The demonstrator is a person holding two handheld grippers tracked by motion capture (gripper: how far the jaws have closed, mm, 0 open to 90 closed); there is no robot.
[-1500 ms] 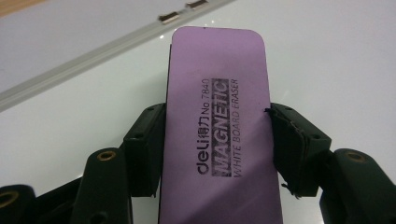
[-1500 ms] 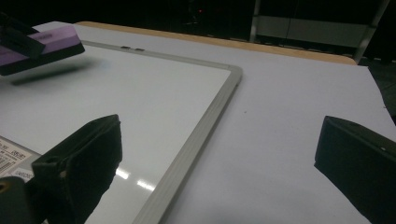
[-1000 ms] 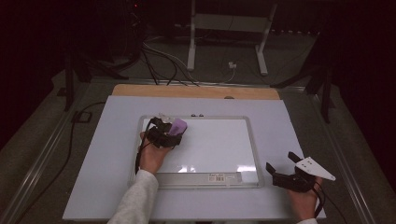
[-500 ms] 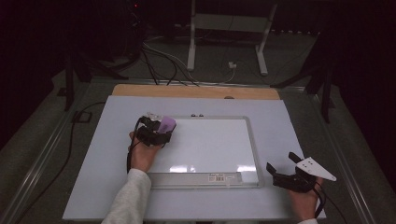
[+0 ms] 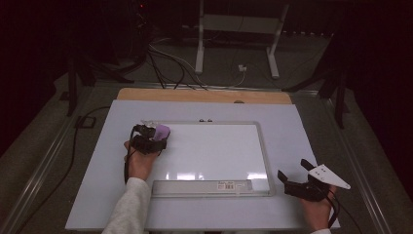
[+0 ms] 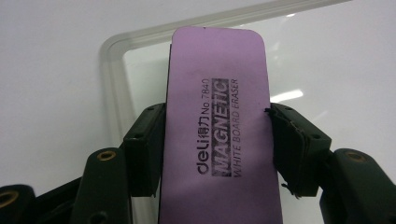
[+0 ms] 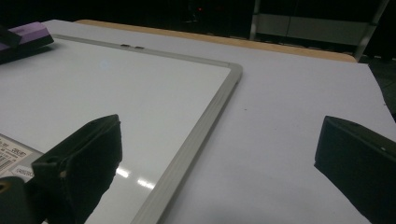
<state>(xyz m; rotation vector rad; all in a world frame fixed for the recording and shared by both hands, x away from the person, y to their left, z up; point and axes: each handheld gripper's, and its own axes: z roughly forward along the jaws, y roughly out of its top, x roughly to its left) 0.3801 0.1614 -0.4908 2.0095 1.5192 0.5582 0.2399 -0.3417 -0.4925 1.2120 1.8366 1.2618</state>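
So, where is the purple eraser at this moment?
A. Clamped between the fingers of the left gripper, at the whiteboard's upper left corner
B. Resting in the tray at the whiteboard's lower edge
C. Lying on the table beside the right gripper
A: the left gripper is shut on the purple eraser, over the whiteboard corner.

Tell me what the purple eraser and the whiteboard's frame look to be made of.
Purple eraser: matte top, likely foam or soft plastic; printed label reads "magnetic white board eraser". Whiteboard: glossy white surface reflecting lights; its frame looks like satin silver metal, possibly aluminium or plastic.
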